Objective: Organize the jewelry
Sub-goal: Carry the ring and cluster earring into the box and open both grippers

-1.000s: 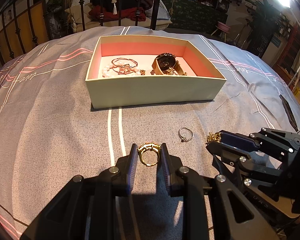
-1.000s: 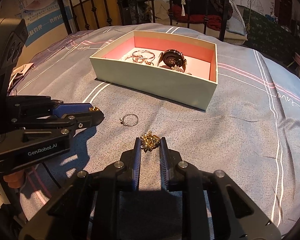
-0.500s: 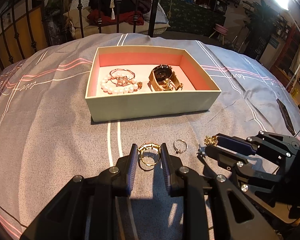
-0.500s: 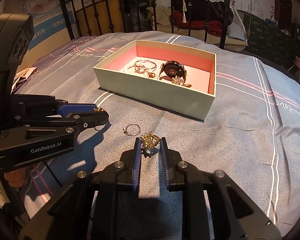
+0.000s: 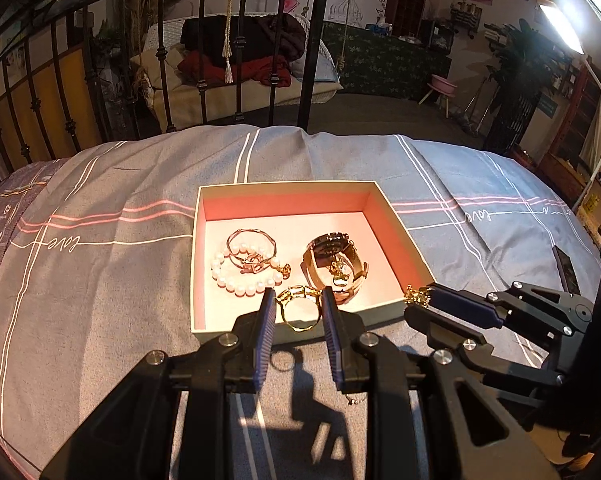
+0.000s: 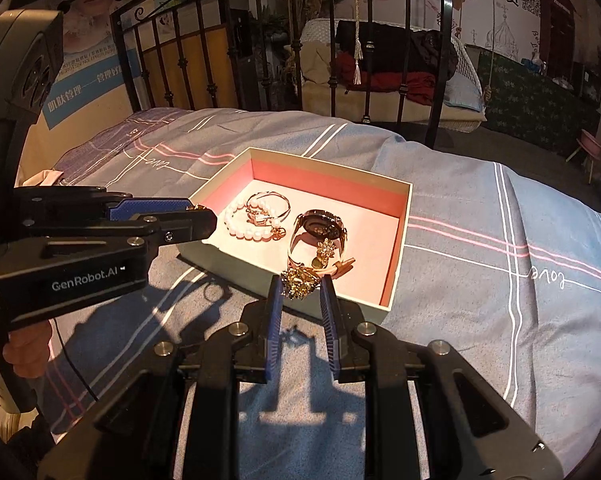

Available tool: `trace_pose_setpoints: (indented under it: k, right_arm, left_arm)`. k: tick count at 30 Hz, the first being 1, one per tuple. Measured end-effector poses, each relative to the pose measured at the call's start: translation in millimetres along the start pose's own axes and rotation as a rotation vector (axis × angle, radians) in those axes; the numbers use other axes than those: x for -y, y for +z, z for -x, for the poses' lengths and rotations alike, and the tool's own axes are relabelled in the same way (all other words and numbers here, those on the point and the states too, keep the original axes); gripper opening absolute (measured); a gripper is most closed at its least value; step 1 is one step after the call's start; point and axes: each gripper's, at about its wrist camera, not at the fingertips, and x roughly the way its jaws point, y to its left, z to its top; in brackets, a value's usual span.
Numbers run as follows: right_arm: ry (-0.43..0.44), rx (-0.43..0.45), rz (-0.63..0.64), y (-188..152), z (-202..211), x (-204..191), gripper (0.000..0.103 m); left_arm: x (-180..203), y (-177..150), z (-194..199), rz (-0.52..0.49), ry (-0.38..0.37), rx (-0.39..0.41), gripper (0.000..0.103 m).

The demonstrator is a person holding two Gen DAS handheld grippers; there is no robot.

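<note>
Left gripper [image 5: 298,310]: jaws nearly closed, pads clamped on a gold ring [image 5: 299,307]. The ring stands upright between the fingertips, band down, ornate top up. In the left wrist view it hangs over the near wall of the box [image 5: 198,264], clear of the bedspread.

Right gripper [image 6: 299,294]: jaws nearly closed, pads clamped on a gold brooch [image 6: 299,282], a knobbly cluster held at the fingertips. In the right wrist view it sits at the near corner of the box [image 6: 400,240], above the rim. Seen from the left wrist, the right gripper [image 5: 420,298] enters from the right, with the brooch [image 5: 416,294] glinting at its tip just outside the right wall of the box.

Box: shallow, open, pale outside, pink inside, resting on the bedspread [image 5: 100,280]. Contents, left half: a pearl bracelet [image 5: 236,276] with a thin bangle [image 5: 250,246] lying across it. Right half: a watch [image 5: 332,256] with a dark face and gold band, a small gold piece lying against it.

Bedspread: grey with white and pink stripes and the word "love" in script. Shadows of both grippers fall on it in front of the box.

Behind the bed: a black iron rail [image 5: 160,60]. A hand [image 6: 24,344] grips the left gripper's handle at the lower left of the right wrist view.
</note>
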Motion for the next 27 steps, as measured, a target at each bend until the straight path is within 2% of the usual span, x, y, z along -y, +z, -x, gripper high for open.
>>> trace_pose_setpoints:
  k: [12, 27]
  right_arm:
    - [-0.027, 0.003, -0.028, 26, -29, 12, 0.020]
    - [-0.013, -0.043, -0.038, 27, -59, 22, 0.020]
  left_arm:
    - [-5, 30, -35, 0.018, 0.004, -0.024, 0.023]
    - [-13, 38, -73, 0.023, 0.024, -0.081, 0.023]
